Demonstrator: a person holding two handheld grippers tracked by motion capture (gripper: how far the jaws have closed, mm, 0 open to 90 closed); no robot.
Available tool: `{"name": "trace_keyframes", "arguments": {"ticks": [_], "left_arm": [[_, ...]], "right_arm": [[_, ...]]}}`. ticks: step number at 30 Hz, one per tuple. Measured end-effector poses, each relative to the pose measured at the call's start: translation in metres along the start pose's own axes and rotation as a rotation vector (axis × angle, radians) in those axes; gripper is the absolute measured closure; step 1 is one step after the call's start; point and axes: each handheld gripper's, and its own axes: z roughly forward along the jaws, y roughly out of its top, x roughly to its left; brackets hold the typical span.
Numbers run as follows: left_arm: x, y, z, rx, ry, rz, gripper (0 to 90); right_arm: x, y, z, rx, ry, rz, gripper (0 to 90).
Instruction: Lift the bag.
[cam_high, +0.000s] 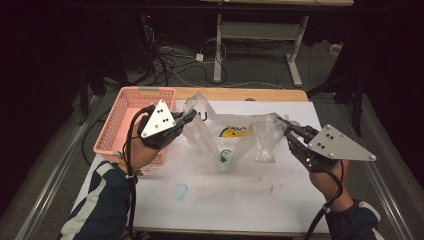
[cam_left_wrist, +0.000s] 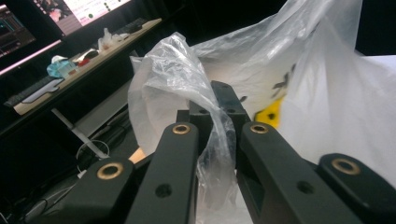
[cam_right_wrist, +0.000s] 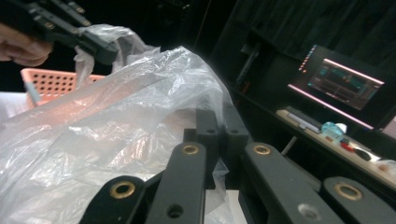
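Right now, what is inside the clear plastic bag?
Through the clear plastic bag, pinched by left gripper and right gripper, a small green item shows near the bottom; crumpled film hides what it is.

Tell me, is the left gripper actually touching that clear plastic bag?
Touching. In the left gripper view, the left gripper has its jaws shut on a bunched fold of the plastic bag, which runs pinched between them.

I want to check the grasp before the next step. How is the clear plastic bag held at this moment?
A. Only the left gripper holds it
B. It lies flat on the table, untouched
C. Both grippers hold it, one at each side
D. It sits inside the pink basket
C: the left gripper and the right gripper are each shut on one side of the plastic bag, which hangs between them above the table.
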Motion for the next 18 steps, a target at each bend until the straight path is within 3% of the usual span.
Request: {"name": "trace_keyframes", "arguments": {"ticks": [6,11,18], "left_arm": [[0.005,0.007,0.005,-0.020,-0.010,-0.018,85.8],[0.013,0.010,0.019,-0.008,0.010,-0.021,85.7],[0.024,0.003,0.052,0.030,0.014,-0.057,85.6]], "right_arm": [[-0.015,0.001,0.007,-0.011,-0.008,0.054,90.0],[-0.031,-0.006,0.023,0.055,-0.034,0.077,90.0],[-0.051,-0.024,0.045,0.112,-0.056,0.126,90.0]]}}
